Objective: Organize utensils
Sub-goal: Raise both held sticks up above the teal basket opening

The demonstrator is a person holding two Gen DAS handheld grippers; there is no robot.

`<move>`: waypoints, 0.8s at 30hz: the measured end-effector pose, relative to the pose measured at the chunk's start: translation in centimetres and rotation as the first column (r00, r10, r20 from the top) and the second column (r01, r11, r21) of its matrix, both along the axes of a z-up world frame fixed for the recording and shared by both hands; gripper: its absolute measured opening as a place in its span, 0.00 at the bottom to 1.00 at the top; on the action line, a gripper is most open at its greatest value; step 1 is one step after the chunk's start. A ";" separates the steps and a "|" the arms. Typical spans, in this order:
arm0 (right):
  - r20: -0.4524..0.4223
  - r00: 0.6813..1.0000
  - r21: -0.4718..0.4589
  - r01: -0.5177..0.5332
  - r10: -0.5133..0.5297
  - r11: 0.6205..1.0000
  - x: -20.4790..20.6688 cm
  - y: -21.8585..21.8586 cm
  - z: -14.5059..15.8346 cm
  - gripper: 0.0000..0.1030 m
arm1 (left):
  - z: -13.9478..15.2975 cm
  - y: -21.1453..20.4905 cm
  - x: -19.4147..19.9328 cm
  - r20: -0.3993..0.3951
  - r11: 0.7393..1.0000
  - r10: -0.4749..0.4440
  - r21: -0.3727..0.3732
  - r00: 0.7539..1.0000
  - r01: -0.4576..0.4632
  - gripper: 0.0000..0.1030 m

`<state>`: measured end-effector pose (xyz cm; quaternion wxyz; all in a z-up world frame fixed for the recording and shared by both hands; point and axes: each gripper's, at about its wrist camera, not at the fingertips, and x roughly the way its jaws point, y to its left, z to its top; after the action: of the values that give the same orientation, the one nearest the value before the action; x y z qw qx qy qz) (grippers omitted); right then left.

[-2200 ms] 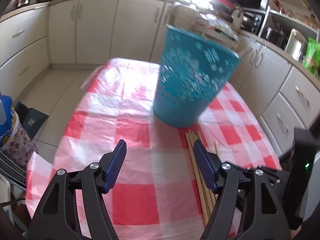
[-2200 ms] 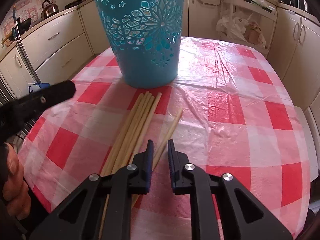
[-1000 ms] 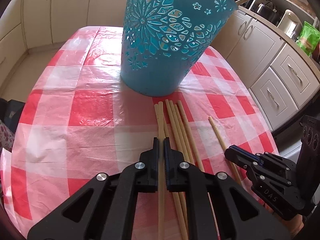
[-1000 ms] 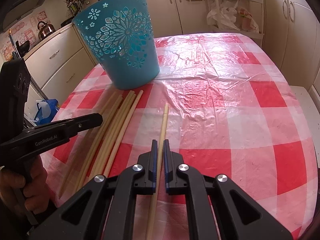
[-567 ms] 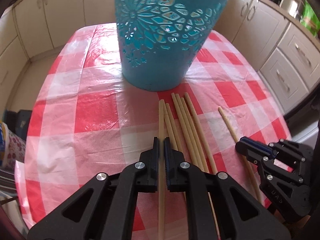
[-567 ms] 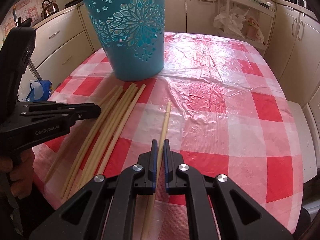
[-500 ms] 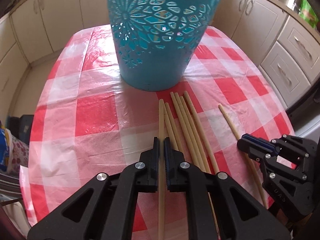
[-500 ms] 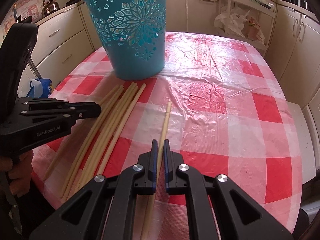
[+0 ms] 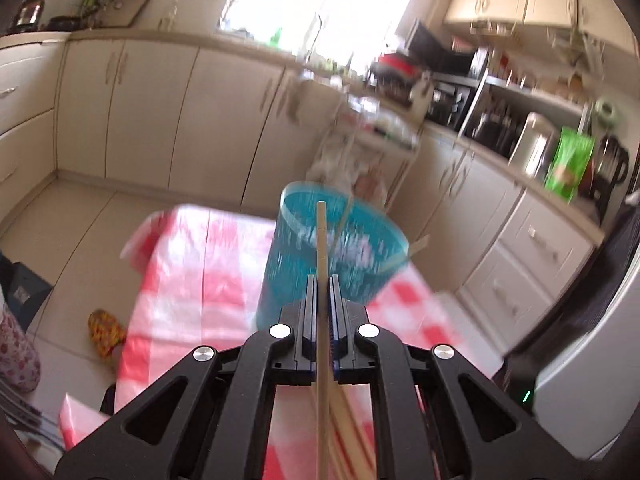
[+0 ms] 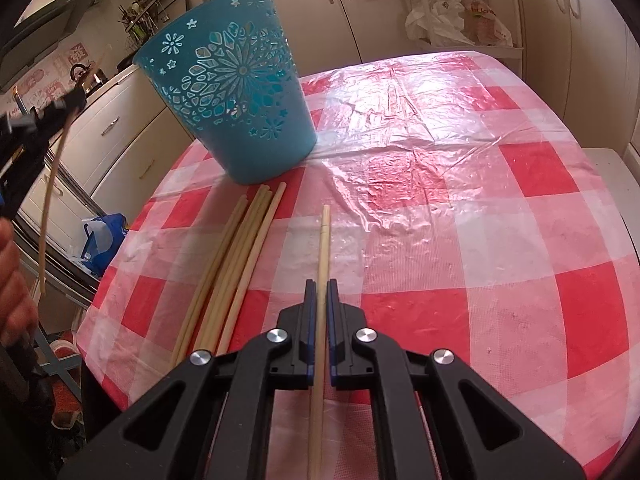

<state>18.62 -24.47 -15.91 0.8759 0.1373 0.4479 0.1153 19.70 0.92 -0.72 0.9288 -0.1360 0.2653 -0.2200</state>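
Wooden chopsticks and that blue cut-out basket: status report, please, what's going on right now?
Left gripper shut on one long wooden chopstick, lifted toward blue cut-out plastic basket. Right gripper shut on another chopstick, low over table. Nothing in the way.

Teal bucket [image 10: 256, 120] w/ flower cutouts; red-white check tablecloth [image 10: 500, 208].

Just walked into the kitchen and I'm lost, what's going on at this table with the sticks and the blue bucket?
A person is tidying long wooden sticks into the blue basket using a handheld gripper in each hand. The left gripper is shut on one stick, held up in the air with its tip pointing toward the basket's open top. The right gripper is shut on another stick low over the checked tablecloth. A bundle of sticks lies beside the basket, not yet collected.
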 end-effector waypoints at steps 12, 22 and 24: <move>0.013 1.000 0.048 0.002 -0.003 0.999 -0.2 -0.7 -0.3 0.06 | 8.7 -2.6 7.6 0.245 0.985 0.094 -0.163 0.965 -0.054 0.05; 0.003 0.999 -0.046 -0.039 0.039 0.998 0.1 0.3 0.2 0.06 | 5.5 -5.8 11.5 0.256 0.990 0.143 -0.044 0.956 -0.136 0.05; 0.000 0.999 -0.080 -0.050 0.050 0.996 0.1 0.7 0.3 0.06 | 4.2 -5.6 11.7 0.238 0.989 0.144 -0.025 0.961 -0.143 0.05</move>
<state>18.75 -23.74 -15.64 0.8779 0.0909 0.4547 0.1191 31.39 -4.72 3.45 0.9670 -0.1308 0.1402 -0.1679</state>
